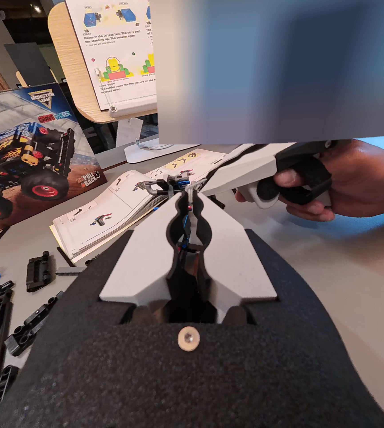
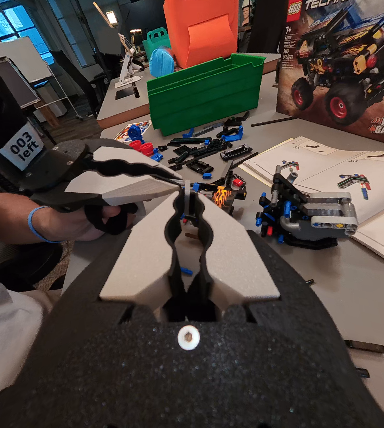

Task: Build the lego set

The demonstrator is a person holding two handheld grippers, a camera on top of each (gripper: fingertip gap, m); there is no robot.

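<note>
left wrist: left gripper (image 1: 187,196) pinched on grey piece (image 1: 189,193) over booklet (image 1: 107,208) | right wrist: right gripper (image 2: 187,196) clamps same piece (image 2: 187,196), chassis (image 2: 306,213) near | risk: twist-slip (tiny tip hold), piece drops among loose parts (image 2: 200,150)

Model (image 2: 306,215) on booklet (image 2: 325,166) (box (image 2: 339,69) behind).

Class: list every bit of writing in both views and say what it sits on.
I name only the carriers and do not copy the wording.
Set box: logos, numbers and large print, readable.
Open booklet: page numbers, readable.
White sticker on the left gripper: readable.
Sheet on the stand: headings readable, fine print too small.
Sticker sheet: blurred.
</note>
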